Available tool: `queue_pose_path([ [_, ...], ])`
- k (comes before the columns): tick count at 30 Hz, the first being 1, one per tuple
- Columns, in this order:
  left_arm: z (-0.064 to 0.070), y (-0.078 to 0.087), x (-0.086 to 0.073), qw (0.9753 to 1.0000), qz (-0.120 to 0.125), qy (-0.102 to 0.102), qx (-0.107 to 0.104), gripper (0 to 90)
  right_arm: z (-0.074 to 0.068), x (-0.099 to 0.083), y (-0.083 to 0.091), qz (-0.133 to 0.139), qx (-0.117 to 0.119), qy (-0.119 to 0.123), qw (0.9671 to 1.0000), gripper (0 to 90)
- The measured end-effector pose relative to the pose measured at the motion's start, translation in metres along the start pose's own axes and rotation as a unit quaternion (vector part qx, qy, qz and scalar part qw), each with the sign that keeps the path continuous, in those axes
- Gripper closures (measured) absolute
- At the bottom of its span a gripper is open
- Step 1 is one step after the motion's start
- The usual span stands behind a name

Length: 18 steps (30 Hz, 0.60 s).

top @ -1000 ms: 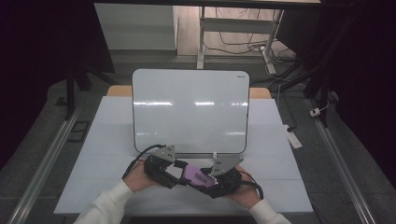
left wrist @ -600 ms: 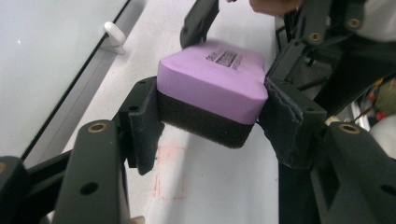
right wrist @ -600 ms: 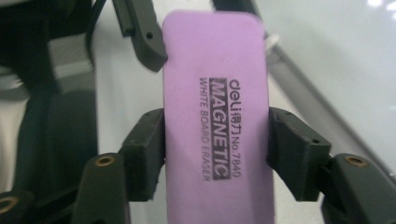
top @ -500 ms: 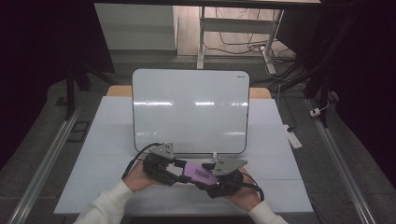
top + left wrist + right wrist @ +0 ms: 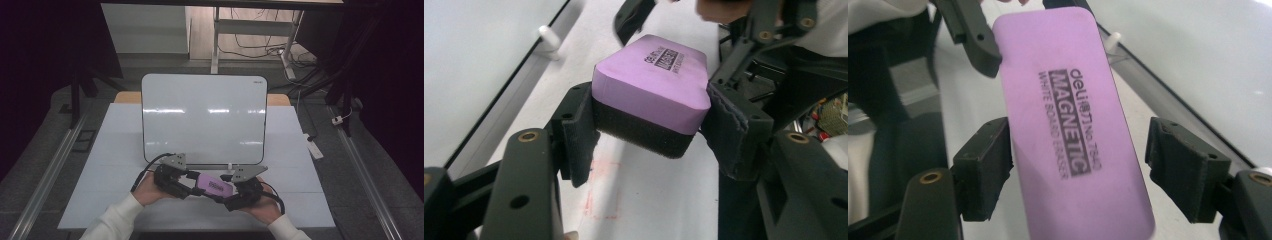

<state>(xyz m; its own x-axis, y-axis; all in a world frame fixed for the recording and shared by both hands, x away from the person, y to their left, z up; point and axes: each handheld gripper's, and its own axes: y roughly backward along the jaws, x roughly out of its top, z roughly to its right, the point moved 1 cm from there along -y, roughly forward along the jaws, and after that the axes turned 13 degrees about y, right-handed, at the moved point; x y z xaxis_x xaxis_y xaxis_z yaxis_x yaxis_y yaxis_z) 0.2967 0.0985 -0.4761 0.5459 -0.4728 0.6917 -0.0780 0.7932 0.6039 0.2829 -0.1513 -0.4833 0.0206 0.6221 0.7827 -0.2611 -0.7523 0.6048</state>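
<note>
Over white table [image 5: 115, 150], left claw [image 5: 649, 125] clamps purple eraser [image 5: 651, 80]; right claw [image 5: 1078, 165] gapes.

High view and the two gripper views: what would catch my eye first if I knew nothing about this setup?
The purple whiteboard eraser, held off the table between the two hand-held grippers at the near edge. The left gripper clamps one end, pads against both sides; the right gripper stands open around the other end, its right pad clearly apart from it. Behind stands a blank whiteboard, propped upright mid-table.
</note>
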Motion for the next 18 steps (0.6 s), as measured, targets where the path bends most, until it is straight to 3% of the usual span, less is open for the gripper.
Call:
queue_pose_path([
  [1, -0.001, 0.0, 0.0, 1.0, 0.002, 0.006, 0.001, 40.8, -0.003, 0.003, 0.004, 0.005, -0.02, 0.014, 0.9997, 26.7],
  [2, -0.002, 0.0, 0.0, 0.9999, 0.003, 0.009, 0.003, 40.8, -0.003, 0.003, 0.004, 0.005, -0.02, 0.014, 0.9997, 26.7],
  [3, -0.003, 0.0, 0.0, 0.9999, 0.004, 0.014, 0.004, 40.8, -0.008, 0.007, 0.008, 0.012, -0.049, 0.038, 0.998, 29.6],
  [4, -0.004, 0.0, 0.0, 0.9998, 0.005, 0.02, 0.005, 40.8, -0.008, 0.007, 0.008, 0.012, -0.049, 0.038, 0.998, 29.6],
  [6, -0.007, 0.0, 0.001, 0.9991, 0.011, 0.04, 0.008, 40.8, -0.016, 0.013, 0.011, 0.013, -0.076, 0.071, 0.9945, 34.0],
  [7, -0.008, 0.0, 0.002, 0.9987, 0.013, 0.047, 0.009, 40.8, -0.016, 0.013, 0.011, 0.013, -0.076, 0.071, 0.9945, 34.0],
  [9, -0.011, 0.001, 0.003, 0.9978, 0.02, 0.063, 0.011, 40.8, -0.023, 0.013, 0.006, -0.006, -0.11, 0.106, 0.9883, 36.7],
  [10, -0.012, 0.001, 0.003, 0.9972, 0.023, 0.071, 0.01, 40.8, -0.023, 0.013, 0.006, -0.006, -0.11, 0.106, 0.9883, 36.7],
  [12, -0.014, 0.001, 0.005, 0.996, 0.03, 0.084, 0.004, 40.8, -0.029, 0.012, 0.001, -0.02, -0.143, 0.131, 0.9808, 39.6],
  [13, -0.015, 0.001, 0.005, 0.9957, 0.032, 0.087, 0.002, 40.8, -0.029, 0.012, 0.001, -0.02, -0.143, 0.131, 0.9808, 39.6],
  [16, -0.016, -0.001, 0.008, 0.9948, 0.034, 0.096, 0.001, 40.8, -0.032, 0.012, -0.003, -0.04, -0.166, 0.153, 0.9733, 41.4],
  [17, -0.015, -0.001, 0.008, 0.9946, 0.034, 0.098, 0.0, 40.8, -0.033, 0.012, -0.005, -0.051, -0.182, 0.17, 0.9672, 43.4],
  [18, -0.016, -0.001, 0.009, 0.9946, 0.033, 0.098, 0.0, 40.8, -0.033, 0.012, -0.005, -0.051, -0.182, 0.17, 0.9672, 43.4],
])
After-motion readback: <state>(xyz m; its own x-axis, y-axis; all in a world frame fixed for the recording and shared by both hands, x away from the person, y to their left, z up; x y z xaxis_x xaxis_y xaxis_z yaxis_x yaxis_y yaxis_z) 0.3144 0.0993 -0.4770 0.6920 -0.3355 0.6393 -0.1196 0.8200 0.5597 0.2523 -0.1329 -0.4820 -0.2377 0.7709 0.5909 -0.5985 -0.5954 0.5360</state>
